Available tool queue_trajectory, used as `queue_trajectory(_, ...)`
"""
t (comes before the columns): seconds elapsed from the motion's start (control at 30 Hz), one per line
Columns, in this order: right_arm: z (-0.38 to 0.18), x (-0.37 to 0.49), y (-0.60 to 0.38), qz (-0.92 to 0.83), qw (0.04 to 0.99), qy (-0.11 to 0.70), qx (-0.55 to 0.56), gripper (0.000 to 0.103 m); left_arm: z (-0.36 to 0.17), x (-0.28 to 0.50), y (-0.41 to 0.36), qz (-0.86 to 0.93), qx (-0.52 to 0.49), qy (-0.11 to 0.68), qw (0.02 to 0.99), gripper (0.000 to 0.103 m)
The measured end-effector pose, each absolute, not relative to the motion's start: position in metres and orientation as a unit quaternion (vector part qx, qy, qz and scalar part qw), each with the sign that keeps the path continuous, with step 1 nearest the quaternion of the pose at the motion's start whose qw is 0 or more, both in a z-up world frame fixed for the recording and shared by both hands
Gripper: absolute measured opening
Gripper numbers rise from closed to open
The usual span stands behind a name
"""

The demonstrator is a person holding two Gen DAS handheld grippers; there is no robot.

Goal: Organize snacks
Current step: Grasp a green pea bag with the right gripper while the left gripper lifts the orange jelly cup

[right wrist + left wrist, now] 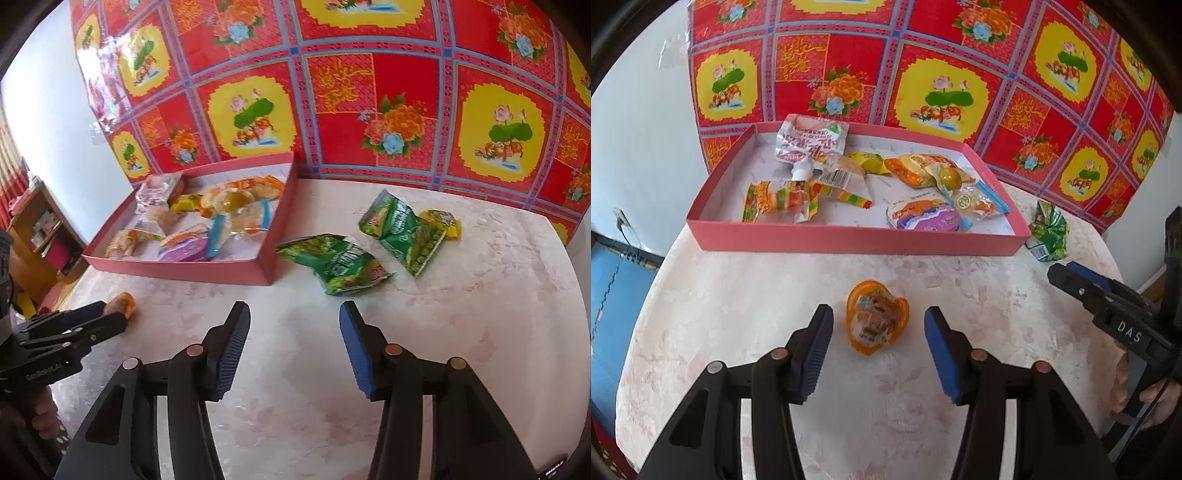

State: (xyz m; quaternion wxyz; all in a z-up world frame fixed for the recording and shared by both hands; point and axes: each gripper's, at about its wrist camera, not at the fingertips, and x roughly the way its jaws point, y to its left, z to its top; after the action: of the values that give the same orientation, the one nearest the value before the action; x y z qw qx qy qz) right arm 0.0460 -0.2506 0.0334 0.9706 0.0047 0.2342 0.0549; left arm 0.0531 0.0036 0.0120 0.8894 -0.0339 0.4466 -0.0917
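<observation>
Most wrapped snacks already lie in the shallow pink cardboard box. Left gripper is spread around the orange heart-shaped jelly cup (not yet pinched); right gripper, spread and empty, faces two green crinkled packets right of the box.

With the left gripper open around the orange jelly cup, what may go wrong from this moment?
1. The orange jelly cup lies tilted on its side between the open fingers of the left gripper; its rounded shape may slip or squirt out when they close.
2. The pink box is already crowded, so a dropped cup may land on other snacks.
3. The right gripper is open near the green packets, which it could push.
</observation>
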Motion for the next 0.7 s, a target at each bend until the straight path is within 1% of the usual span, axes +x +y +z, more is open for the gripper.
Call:
queue_trajectory(0.2, 0.042, 0.055, -0.255, 0.039, 0.975, 0.221, -0.003, 0.059, 0.008, 0.059, -0.003, -0.08, -0.013, 0.444, 0.892, 0.053)
queue_trajectory(0.37, 0.046, 0.077, -0.252, 0.043, 0.972, 0.228, -0.026, 0.06, 0.007, 0.062, -0.004, -0.076, -0.008, 0.441, 0.894, 0.049)
queue_trajectory(0.7, 0.046, 0.103, -0.251, 0.021, 0.969, 0.244, -0.039, 0.06, 0.008, 0.065, -0.007, -0.074, 0.002, 0.433, 0.899, 0.049)
